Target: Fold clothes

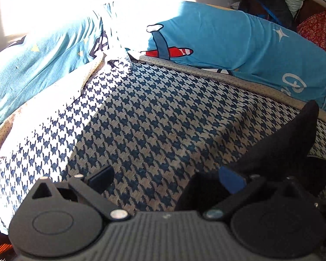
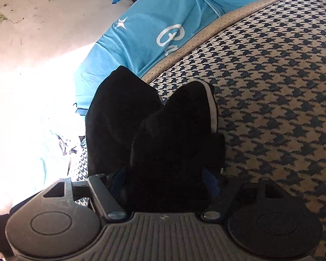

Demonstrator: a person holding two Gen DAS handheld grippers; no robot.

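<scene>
We judge the main risk to be a lost or uneven fold. The right tongs grasp a bunched wad of black, soft, velvety fabric with a thin pale edge, and the bulk fills the space between the fingers; if the grip catches only part of the thickness, a layer could slide out as we carry it. The left tongs stand released, with nothing pressed between the fingers, though a dark flap of the same black cloth lies against their right finger. With one corner unheld, the garment may twist or drag across the blue-and-cream houndstooth woven cover beneath both tongs. Strong sunlight washes out the area left of the right tongs, so we could misjudge an edge there. The black garment looks thick, limp and crumpled, not yet flat. Beyond the tongs lie bright blue pillows printed with a red-and-white aeroplane.
</scene>
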